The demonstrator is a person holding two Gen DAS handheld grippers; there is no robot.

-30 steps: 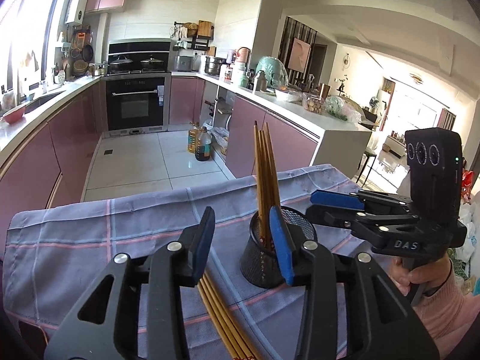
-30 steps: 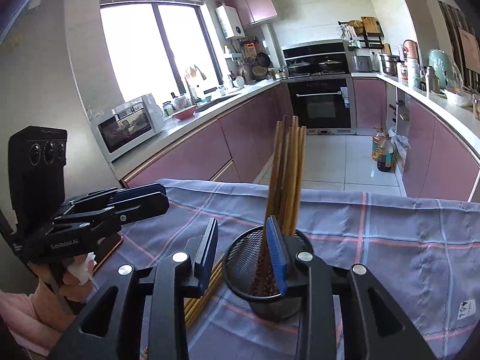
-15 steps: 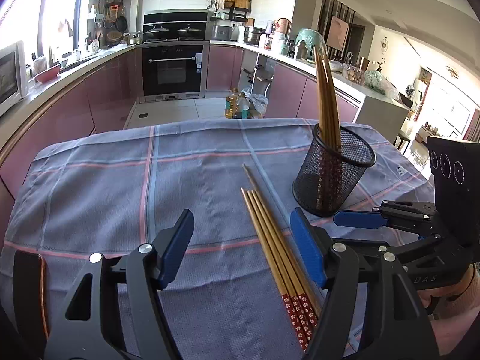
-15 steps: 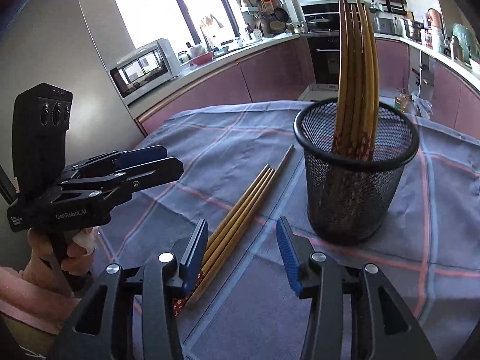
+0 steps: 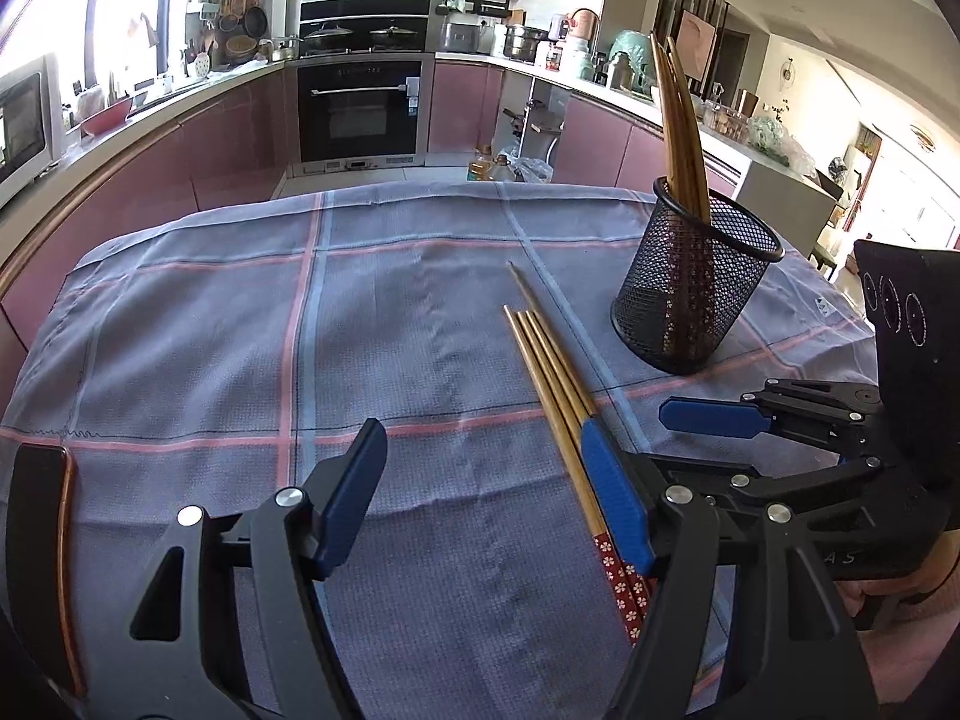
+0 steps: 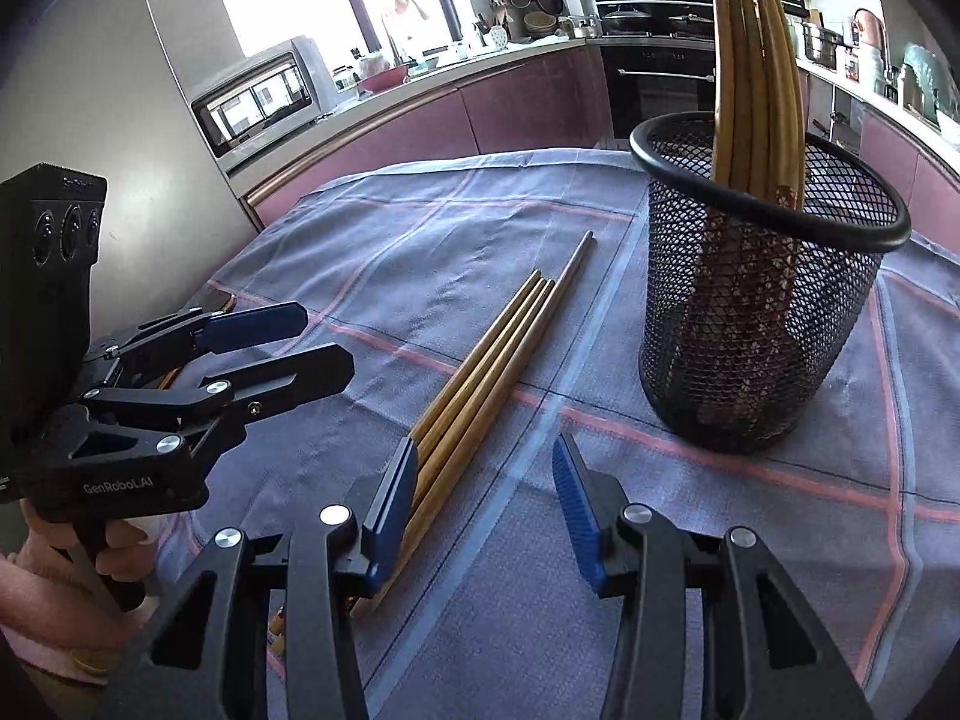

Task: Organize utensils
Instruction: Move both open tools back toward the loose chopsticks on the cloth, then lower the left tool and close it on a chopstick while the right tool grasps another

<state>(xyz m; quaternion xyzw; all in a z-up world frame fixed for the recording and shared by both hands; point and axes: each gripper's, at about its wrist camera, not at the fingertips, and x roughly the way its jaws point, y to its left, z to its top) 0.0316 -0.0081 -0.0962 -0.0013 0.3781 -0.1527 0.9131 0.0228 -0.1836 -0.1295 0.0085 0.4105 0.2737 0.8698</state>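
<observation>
I have both grippers hanging over the near edge of the checked tablecloth [image 5: 372, 324], the left gripper [image 5: 486, 498] spread wide and holding nothing, the right gripper [image 6: 486, 516] likewise spread and holding nothing. The loose chopsticks [image 5: 552, 384] lie flat in a bundle on the cloth. The black mesh holder [image 6: 762, 312], toward the cloth's right edge, has more chopsticks [image 6: 750, 60] standing in it.

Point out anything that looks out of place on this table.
Four loose chopsticks lie flat on the cloth beside the mesh holder while the others stand inside it; one juts past the rest. Nothing looks spilled or damaged.
</observation>
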